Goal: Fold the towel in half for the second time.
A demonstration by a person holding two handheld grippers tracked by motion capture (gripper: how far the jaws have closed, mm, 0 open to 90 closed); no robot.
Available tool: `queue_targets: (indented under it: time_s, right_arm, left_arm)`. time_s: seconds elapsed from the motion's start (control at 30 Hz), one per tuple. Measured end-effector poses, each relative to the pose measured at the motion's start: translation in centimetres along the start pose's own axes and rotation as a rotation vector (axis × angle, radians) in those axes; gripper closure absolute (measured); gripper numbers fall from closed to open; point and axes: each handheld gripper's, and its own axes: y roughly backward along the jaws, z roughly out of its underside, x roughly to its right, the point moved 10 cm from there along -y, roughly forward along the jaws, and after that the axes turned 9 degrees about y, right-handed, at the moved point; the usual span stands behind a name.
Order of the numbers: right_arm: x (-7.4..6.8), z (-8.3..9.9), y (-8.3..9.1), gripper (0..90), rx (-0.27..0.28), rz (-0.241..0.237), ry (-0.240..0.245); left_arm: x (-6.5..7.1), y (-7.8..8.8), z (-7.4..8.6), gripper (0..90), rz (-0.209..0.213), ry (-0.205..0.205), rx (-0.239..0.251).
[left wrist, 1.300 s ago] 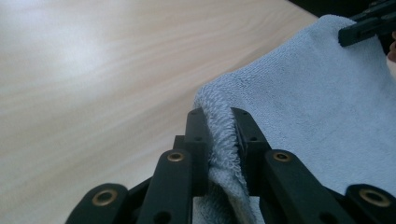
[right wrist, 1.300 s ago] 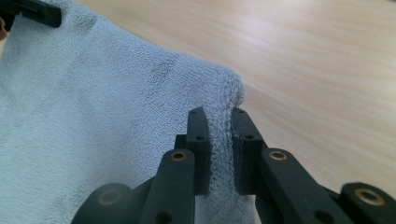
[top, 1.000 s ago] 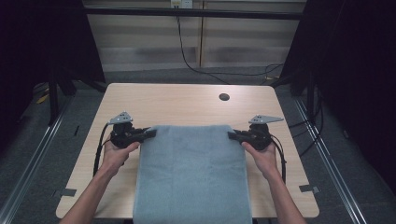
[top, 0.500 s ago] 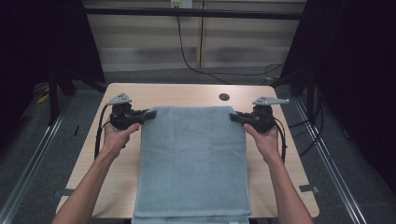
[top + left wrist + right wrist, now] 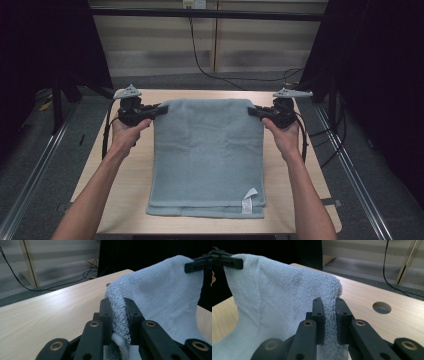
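A light blue towel [image 5: 207, 155] is stretched between both grippers above the wooden table [image 5: 125, 175], its near end lying on the tabletop with a white tag. My left gripper [image 5: 161, 108] is shut on the towel's far left corner [image 5: 120, 317]; its jaws pinch the terry cloth between them. At the far right corner [image 5: 329, 315], my right gripper [image 5: 251, 110] is shut on the cloth in the same way. Each gripper view shows the other gripper's jaw tips holding the opposite corner across the raised edge.
A round hole [image 5: 382, 307] is set in the tabletop near its far edge, behind the towel. Black cables [image 5: 220, 75] run over the grey floor beyond the table. Dark curtains stand at both sides.
Both hands have lifted the towel's far edge and carried it away from the person, so more of the towel is drawn up onto the table. Both grips are unchanged.
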Motion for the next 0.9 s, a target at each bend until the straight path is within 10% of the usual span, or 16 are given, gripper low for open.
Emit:
queue_targets:
  time_s: [0.23, 0.63, 0.9]
  right_arm:
    - [0.1, -1.4, 0.6, 81.4, 0.029, 0.009, 0.013]
    - [-2.9, 3.6, 1.9, 81.2, 0.016, -0.056, 0.010]
    - [-6.5, 9.1, 3.7, 80.8, -0.074, -0.095, 0.056]
  left_arm:
    - [0.7, 0.1, -1.0, 78.6, -0.010, -0.039, 0.007]
    - [2.9, 2.4, 4.5, 78.4, 0.034, -0.073, -0.006]
    - [4.7, 4.2, 11.2, 77.9, 0.066, -0.091, -0.083]
